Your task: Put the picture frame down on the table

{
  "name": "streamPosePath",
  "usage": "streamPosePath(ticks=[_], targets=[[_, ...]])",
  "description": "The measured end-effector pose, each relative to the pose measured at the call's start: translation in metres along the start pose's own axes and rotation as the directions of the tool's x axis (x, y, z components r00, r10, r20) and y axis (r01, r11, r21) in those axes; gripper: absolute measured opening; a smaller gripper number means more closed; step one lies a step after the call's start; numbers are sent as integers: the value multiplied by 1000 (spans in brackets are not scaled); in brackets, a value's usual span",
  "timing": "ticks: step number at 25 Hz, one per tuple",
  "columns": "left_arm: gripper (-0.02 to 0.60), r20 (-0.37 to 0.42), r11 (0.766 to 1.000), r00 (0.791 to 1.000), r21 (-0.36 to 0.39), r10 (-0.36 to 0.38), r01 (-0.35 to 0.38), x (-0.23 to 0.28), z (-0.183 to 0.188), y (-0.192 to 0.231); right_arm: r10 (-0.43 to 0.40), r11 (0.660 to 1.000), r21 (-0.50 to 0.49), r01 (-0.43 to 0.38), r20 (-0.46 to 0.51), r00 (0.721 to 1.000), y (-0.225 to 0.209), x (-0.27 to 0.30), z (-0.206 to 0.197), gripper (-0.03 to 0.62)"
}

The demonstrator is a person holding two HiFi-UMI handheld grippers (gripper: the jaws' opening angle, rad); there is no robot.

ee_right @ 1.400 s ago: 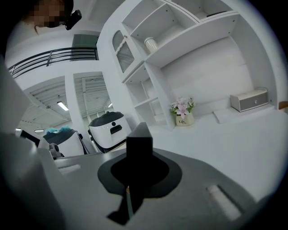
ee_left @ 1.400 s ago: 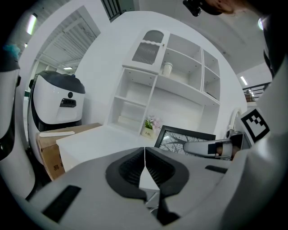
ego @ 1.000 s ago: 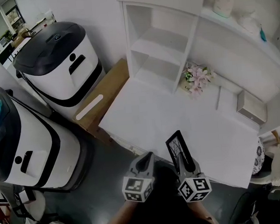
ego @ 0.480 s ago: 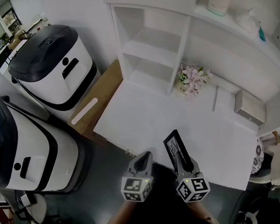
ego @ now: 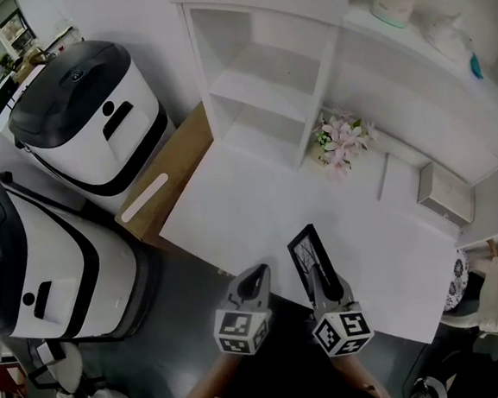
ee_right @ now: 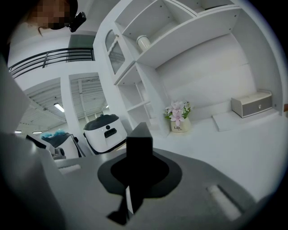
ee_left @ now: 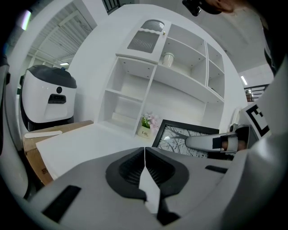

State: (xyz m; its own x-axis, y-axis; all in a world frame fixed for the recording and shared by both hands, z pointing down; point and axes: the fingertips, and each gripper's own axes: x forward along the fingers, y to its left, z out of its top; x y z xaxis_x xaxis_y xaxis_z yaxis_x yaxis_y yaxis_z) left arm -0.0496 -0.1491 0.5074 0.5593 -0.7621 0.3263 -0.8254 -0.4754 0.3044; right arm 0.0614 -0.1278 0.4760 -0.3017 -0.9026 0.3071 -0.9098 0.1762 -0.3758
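While the thin black picture frame [ego: 309,251] with a pale branch print is pinched by the right gripper [ego: 316,276], it is held upright on edge over the near edge of the white rectangular table [ego: 250,211] and is not laid flat on it. Whether its lower edge touches the tabletop cannot be told. In the right gripper view, the black edge of the picture frame [ee_right: 138,141] is seen rising between the grey jaws, which are clamped on it.

The left gripper [ego: 257,277] is held just to the left of the right gripper, apart from the picture frame, near the table's near edge. Its jaws are pressed together with nothing between them, as shown in the left gripper view [ee_left: 144,158]. In that view the printed face of the picture frame [ee_left: 180,137] is seen to the right, with the right gripper [ee_left: 209,143] laid across it.

At the far side of the table a white open shelf unit [ego: 260,80] is set against the wall. A small white pot of pink flowers [ego: 337,140] is placed just right of it on the tabletop, and a white oblong box [ego: 444,190] is found at the far right. To the left of the table a brown cardboard box [ego: 173,170] is stood on the floor, and beyond it two rounded white appliances with black lids [ego: 89,104] are lined up.
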Motion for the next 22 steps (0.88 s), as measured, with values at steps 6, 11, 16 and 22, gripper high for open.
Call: streamPosePath(ticks=[6, 11, 16, 22], targets=[[14, 7, 1000, 1000, 7, 13, -13, 13, 9, 4, 2, 998, 57, -3, 4, 1000, -9, 11, 6, 14], [14, 4, 1000, 1000, 11, -2, 2, 25, 12, 1, 7, 990, 140, -6, -4, 1000, -19, 20, 10, 14], [14, -1, 1000, 1000, 6, -7, 7, 37, 15, 1, 21, 977, 212, -18, -13, 1000, -26, 31, 13, 14], [14, -24, 1000, 1000, -26, 3, -4, 48, 14, 6, 40, 934, 357, -27, -29, 999, -38, 48, 11, 14]])
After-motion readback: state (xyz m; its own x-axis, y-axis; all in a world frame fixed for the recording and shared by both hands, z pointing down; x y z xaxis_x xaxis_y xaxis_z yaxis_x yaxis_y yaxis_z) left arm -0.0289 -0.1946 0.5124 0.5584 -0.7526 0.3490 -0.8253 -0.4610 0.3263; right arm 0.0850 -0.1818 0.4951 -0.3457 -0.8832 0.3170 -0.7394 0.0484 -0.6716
